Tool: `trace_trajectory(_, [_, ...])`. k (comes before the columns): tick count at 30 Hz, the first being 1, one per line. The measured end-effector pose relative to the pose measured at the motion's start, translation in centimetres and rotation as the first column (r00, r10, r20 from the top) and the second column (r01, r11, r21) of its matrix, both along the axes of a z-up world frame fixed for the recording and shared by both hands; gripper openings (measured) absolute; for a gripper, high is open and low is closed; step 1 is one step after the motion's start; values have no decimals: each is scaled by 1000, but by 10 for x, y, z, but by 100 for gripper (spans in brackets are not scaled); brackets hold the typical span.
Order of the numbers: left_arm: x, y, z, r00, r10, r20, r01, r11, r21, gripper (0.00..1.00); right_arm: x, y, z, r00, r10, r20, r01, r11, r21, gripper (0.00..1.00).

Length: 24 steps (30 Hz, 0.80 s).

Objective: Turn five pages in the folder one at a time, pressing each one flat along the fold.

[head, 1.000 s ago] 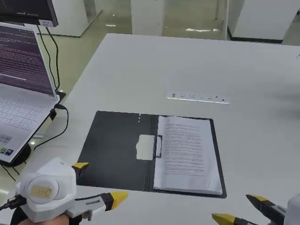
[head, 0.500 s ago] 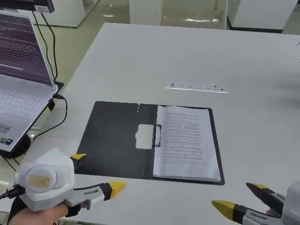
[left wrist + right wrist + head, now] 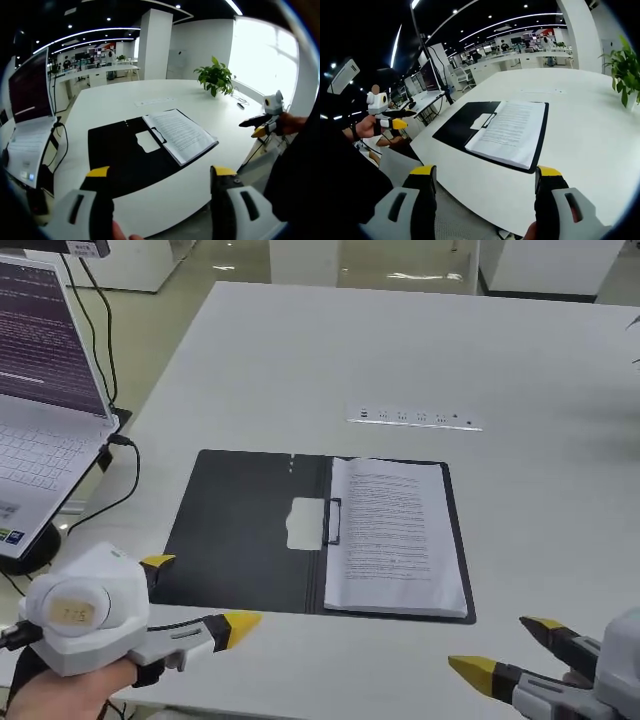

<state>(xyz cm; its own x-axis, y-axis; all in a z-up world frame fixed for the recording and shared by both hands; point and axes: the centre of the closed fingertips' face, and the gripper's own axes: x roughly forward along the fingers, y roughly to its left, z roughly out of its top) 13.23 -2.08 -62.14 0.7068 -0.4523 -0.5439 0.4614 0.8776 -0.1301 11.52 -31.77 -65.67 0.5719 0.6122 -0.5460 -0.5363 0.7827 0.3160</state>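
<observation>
Folder lies open, its pages stacked on the right. Your left gripper and right gripper hover open on its near side; pinch too deep and you risk lifting several sheets together.

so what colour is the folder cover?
The folder cover is black, clearest in the head view.

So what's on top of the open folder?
A stack of printed pages covers the folder's right half, with a dark clip at the fold and a pale patch on the left cover. The lower sheets and the cover beneath them are hidden.
</observation>
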Motion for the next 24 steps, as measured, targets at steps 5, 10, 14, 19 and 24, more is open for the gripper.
trace_trajectory(5, [-1, 0, 0, 1000, -2, -2, 2, 1000, 1, 80, -2, -2, 1, 1000, -13, 0, 13, 1000, 2, 80])
trace_trajectory(10, [-1, 0, 0, 1000, -7, 0, 7, 1000, 2, 80, -3, -4, -1, 1000, -17, -3, 17, 1000, -2, 80])
trace_trajectory(14, [0, 1, 0, 1000, -9, 0, 9, 1000, 5, 80, -4, -4, -2, 1000, -17, -5, 17, 1000, -2, 80])
trace_trajectory(19, [-1, 1, 0, 1000, -6, 4, 6, 1000, 3, 80, -3, -4, -1, 1000, -15, -3, 15, 1000, -3, 80])
trace_trajectory(24, [-1, 2, 1, 1000, 2, 14, -2, 1000, -5, 80, -2, -4, -2, 1000, -10, -2, 10, 1000, -11, 79])
